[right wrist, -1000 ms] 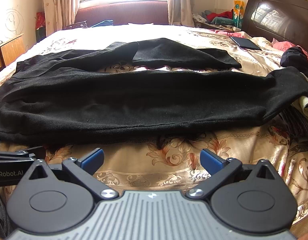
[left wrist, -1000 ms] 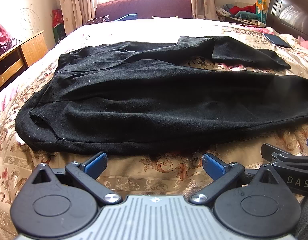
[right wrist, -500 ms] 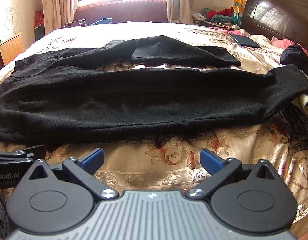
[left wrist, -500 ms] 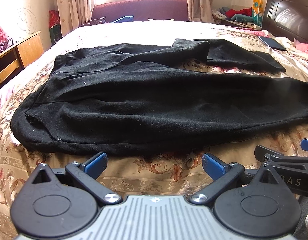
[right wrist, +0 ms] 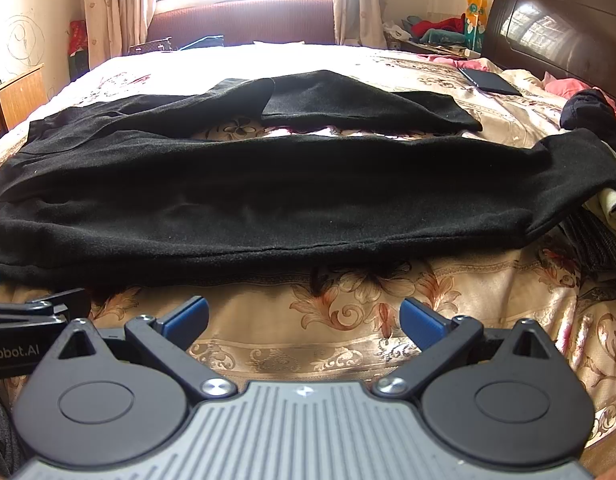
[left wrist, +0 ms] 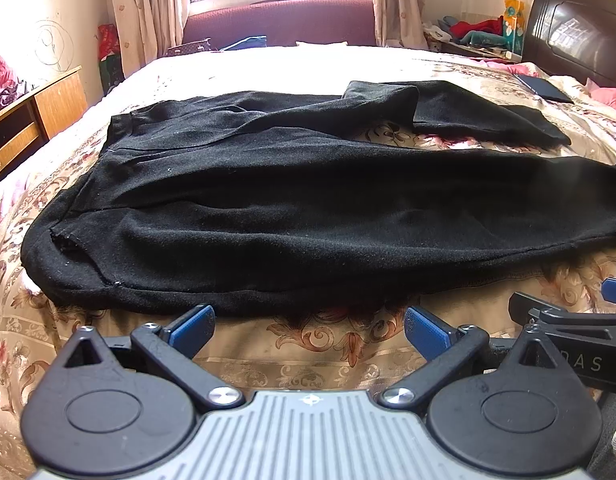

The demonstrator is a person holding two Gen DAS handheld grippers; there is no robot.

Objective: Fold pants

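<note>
Hovering low — left gripper: jaws spread wide, blue pads holding nothing, poised over the patterned bedspread just short of the garment's near edge.
Right gripper: likewise spread wide and empty, above the bedspread, a strip of floral fabric between its tips and the cloth.
Side by side: each gripper shows at the edge of the other's view, the right one at the left view's lower right, the left one at the right view's lower left.
Black pants: spread across the bed straight ahead of both grippers, waist toward the left, legs running right; not touched by either tool.
Near leg: lies long and fairly flat, its hem at the far right.
Far leg: doubled back on itself, bedspread showing in the gap between the legs.
Beyond: a dark flat object, possibly a tablet, near the dark wooden headboard at right; wooden cabinet at left; curtains by the bright window.
</note>
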